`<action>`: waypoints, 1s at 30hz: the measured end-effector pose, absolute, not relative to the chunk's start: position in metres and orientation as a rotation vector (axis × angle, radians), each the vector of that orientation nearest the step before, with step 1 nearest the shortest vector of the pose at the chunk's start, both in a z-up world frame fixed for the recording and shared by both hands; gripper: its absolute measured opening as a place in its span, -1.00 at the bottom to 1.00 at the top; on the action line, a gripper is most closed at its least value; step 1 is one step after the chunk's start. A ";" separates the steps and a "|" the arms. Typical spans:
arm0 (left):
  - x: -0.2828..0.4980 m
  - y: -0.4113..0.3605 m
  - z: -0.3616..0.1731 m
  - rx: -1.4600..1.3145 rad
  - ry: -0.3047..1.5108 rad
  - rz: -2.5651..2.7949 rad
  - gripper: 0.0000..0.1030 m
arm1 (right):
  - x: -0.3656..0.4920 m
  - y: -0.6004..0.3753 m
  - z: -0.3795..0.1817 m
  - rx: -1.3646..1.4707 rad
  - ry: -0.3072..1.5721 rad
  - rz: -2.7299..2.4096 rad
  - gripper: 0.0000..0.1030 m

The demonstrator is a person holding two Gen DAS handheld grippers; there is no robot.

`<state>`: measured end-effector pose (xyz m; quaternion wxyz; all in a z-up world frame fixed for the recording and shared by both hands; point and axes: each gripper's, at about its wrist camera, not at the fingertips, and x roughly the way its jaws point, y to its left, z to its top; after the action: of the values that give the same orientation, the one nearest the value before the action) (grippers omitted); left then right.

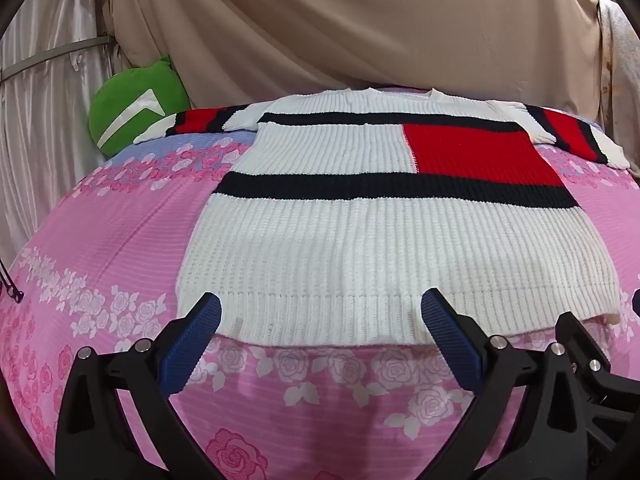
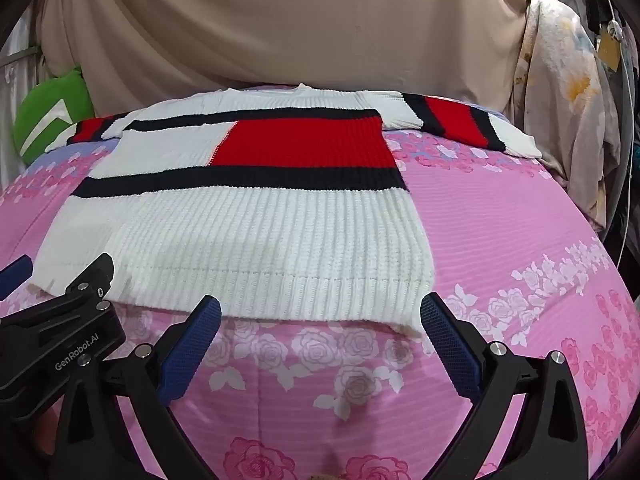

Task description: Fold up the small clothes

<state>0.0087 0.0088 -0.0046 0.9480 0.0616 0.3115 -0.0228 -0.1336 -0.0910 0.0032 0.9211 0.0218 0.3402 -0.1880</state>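
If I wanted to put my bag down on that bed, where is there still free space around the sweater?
Bare pink floral sheet lies right of the sweater, out to the bed's edge, and left of it, below the green cushion. The near strip before the hem is crowded: the open left gripper and right gripper sit there. The spread sleeves fill the far end.

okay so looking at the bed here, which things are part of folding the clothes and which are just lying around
Part of the job: knit sweater; left hand-held gripper; right hand-held gripper, both open.

Just lying about: green cushion; floral cloth; beige drape.
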 end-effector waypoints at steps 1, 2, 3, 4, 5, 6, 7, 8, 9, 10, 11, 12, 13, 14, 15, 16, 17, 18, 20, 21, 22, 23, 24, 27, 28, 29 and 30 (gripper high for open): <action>0.008 0.008 -0.004 0.126 0.632 -0.045 0.90 | -0.133 -0.092 0.003 0.050 0.698 -0.383 0.90; 0.008 0.008 -0.004 0.128 0.633 -0.045 0.90 | -0.134 -0.092 0.003 0.050 0.697 -0.382 0.90; 0.009 0.009 -0.004 0.129 0.631 -0.043 0.90 | -0.133 -0.092 0.003 0.050 0.697 -0.382 0.90; 0.004 0.002 -0.003 0.133 0.624 -0.041 0.90 | -0.133 -0.092 0.003 0.050 0.697 -0.382 0.90; 0.004 0.002 -0.003 0.135 0.623 -0.039 0.90 | -0.133 -0.092 0.003 0.051 0.700 -0.383 0.90; 0.004 0.002 -0.003 0.137 0.622 -0.037 0.90 | -0.133 -0.093 0.003 0.052 0.699 -0.383 0.90; 0.003 0.002 -0.003 0.138 0.621 -0.038 0.89 | -0.133 -0.093 0.002 0.053 0.700 -0.382 0.90; 0.003 0.001 -0.003 0.138 0.621 -0.035 0.89 | -0.133 -0.093 0.002 0.055 0.701 -0.379 0.90; 0.003 0.001 -0.002 0.138 0.618 -0.034 0.89 | -0.133 -0.093 0.002 0.056 0.701 -0.376 0.90; 0.003 0.001 -0.002 0.138 0.617 -0.034 0.89 | -0.133 -0.092 0.002 0.057 0.702 -0.374 0.90; 0.003 0.001 -0.002 0.139 0.617 -0.032 0.89 | -0.132 -0.093 0.002 0.058 0.705 -0.371 0.90; 0.002 0.001 -0.003 0.138 0.617 -0.032 0.89 | -0.132 -0.093 0.002 0.060 0.707 -0.367 0.90; 0.002 0.001 -0.003 0.137 0.617 -0.032 0.89 | -0.132 -0.093 0.002 0.061 0.707 -0.364 0.90; 0.002 0.001 -0.002 0.138 0.618 -0.030 0.89 | -0.132 -0.093 0.002 0.061 0.707 -0.364 0.90; 0.002 0.001 -0.002 0.138 0.618 -0.029 0.89 | -0.132 -0.092 0.002 0.061 0.707 -0.362 0.90; 0.002 0.001 -0.002 0.137 0.619 -0.030 0.89 | -0.132 -0.092 0.002 0.061 0.707 -0.360 0.90; 0.002 0.001 -0.002 0.137 0.619 -0.030 0.89 | -0.132 -0.092 0.002 0.062 0.707 -0.357 0.90; 0.002 0.001 -0.003 0.137 0.618 -0.031 0.89 | -0.132 -0.092 0.002 0.062 0.706 -0.356 0.90; 0.002 0.002 -0.003 0.137 0.619 -0.030 0.89 | -0.132 -0.093 0.002 0.063 0.707 -0.353 0.90; 0.001 0.002 -0.002 0.136 0.618 -0.030 0.89 | -0.132 -0.093 0.002 0.063 0.705 -0.351 0.90; 0.002 0.001 -0.002 0.138 0.618 -0.029 0.89 | -0.132 -0.092 0.003 0.062 0.704 -0.352 0.90; 0.001 0.002 -0.003 0.137 0.618 -0.031 0.89 | -0.132 -0.092 0.003 0.062 0.703 -0.352 0.90; 0.001 0.002 -0.002 0.136 0.618 -0.031 0.89 | -0.132 -0.092 0.003 0.063 0.701 -0.348 0.90; 0.001 0.003 -0.003 0.135 0.618 -0.032 0.89 | -0.133 -0.091 0.004 0.063 0.694 -0.345 0.90; 0.001 0.003 -0.003 0.135 0.619 -0.033 0.89 | -0.134 -0.090 0.004 0.062 0.694 -0.345 0.90; 0.000 0.003 -0.003 0.135 0.618 -0.033 0.89 | -0.134 -0.090 0.004 0.064 0.695 -0.344 0.90; 0.000 0.003 -0.003 0.135 0.618 -0.032 0.89 | -0.134 -0.090 0.004 0.065 0.696 -0.342 0.90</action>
<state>0.0002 0.0025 -0.0025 0.9503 0.0662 0.3037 -0.0158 -0.1336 -0.0904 0.0041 0.9253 0.0318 0.3391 -0.1668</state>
